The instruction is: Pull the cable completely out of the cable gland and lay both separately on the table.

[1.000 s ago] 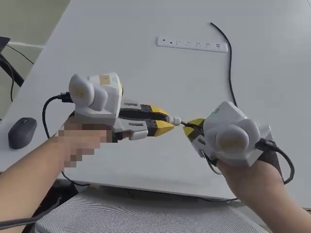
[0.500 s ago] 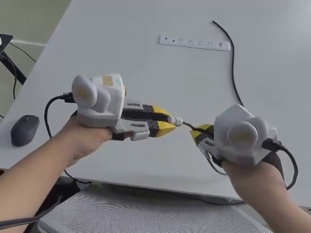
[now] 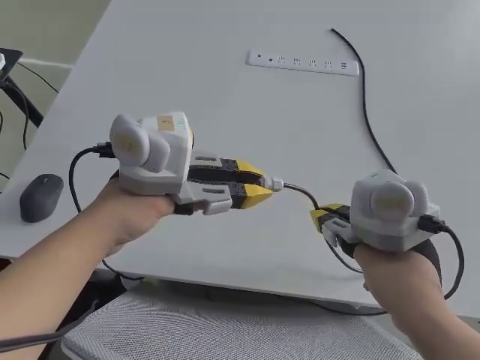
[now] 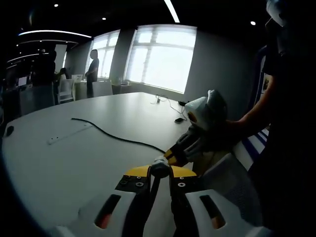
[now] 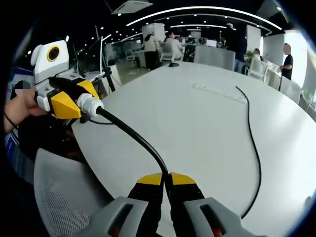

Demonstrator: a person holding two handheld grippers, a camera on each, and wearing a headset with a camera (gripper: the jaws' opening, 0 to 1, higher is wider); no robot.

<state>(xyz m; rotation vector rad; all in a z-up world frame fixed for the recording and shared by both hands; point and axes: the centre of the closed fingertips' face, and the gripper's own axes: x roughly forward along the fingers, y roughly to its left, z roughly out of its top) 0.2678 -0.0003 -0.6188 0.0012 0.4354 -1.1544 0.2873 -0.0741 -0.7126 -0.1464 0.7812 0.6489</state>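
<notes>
Our left hand-held gripper (image 3: 264, 188) pinches the white plastic cable gland (image 3: 276, 184); our right hand-held gripper (image 3: 321, 217) pinches the thin black cable (image 3: 300, 192) running from it.

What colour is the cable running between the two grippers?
Black. The cable shows best in the right gripper view.

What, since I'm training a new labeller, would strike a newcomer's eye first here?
Above the near edge of the white table, two white-and-yellow handheld grippers face each other: the left gripper is shut on a small white plastic cable gland, the right gripper on the thin black cable running out of it. Farther back lies a white power strip.
</notes>
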